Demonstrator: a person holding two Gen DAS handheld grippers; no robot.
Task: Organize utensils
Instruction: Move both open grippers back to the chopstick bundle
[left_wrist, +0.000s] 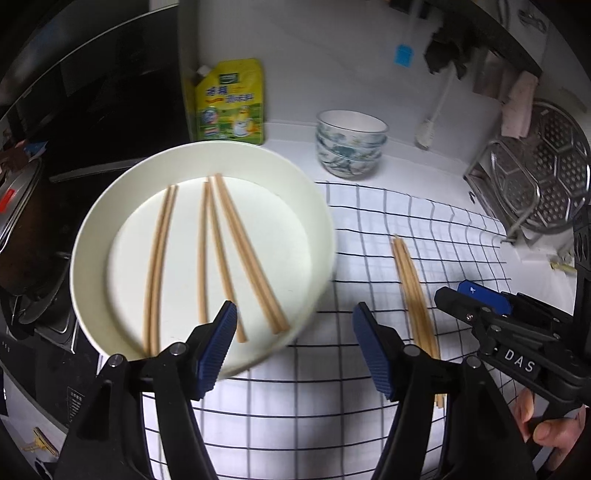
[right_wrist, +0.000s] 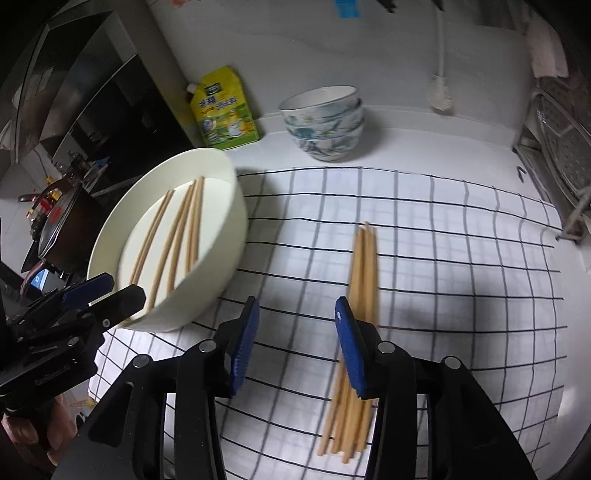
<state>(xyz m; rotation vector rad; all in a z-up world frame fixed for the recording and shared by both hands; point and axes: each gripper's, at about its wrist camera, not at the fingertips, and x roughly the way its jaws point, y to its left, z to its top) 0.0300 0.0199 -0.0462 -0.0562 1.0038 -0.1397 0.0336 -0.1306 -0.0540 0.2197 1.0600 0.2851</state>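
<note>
A wide cream bowl (left_wrist: 92, 236) stands at the left edge of a checked cloth (left_wrist: 369, 258) and holds several wooden chopsticks (left_wrist: 221, 251). It also shows in the right wrist view (right_wrist: 229, 229) with the chopsticks (right_wrist: 177, 236) inside. A bundle of several chopsticks (left_wrist: 413, 291) lies on the cloth to the right, seen closer in the right wrist view (right_wrist: 362, 266). My left gripper (left_wrist: 293, 317) is open and empty over the bowl's near rim. My right gripper (right_wrist: 295, 314) is open and empty just above the bundle's near half; it also shows in the left wrist view (left_wrist: 465, 299).
Two stacked patterned bowls (left_wrist: 351, 147) and a yellow refill pouch (left_wrist: 232, 107) stand at the back by the wall. A metal rack with a perforated steamer tray (left_wrist: 539, 173) is at the right. A stove with a dark pan (right_wrist: 55, 225) lies left of the counter.
</note>
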